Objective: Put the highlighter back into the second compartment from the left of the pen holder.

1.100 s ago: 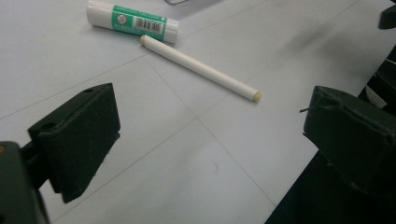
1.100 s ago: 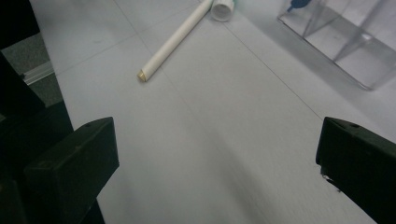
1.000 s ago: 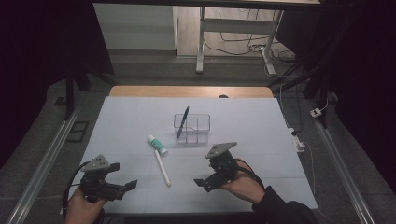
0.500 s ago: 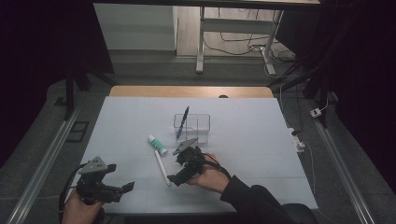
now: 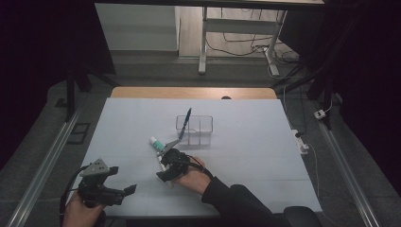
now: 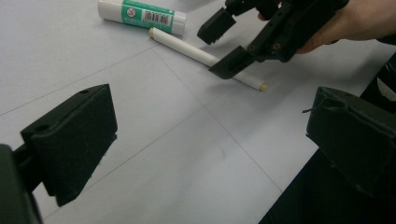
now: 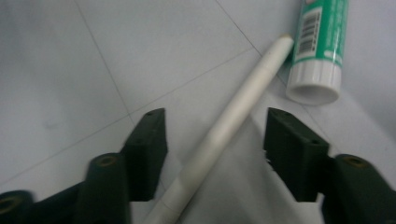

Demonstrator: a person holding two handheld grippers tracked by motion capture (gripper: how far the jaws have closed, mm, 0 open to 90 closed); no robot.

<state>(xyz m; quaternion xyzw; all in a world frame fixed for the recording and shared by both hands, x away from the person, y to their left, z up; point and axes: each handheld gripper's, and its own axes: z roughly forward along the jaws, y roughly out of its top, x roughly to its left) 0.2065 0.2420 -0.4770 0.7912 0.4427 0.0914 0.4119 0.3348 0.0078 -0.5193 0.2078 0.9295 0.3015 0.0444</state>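
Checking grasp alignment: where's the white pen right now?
In the right gripper view the white pen lies on the table between the right tongs, not yet clamped, its far tip beside the glue stick.

Dim room, pale table, grey floor, metal frame legs, trailing cables

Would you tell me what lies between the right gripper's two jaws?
The white pen lies between the right gripper jaws, untouched, in the right gripper view.

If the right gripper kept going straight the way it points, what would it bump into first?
Probably the white pen, already lying between the right gripper's open jaws, which have just been closing; just beyond sits the glue stick.
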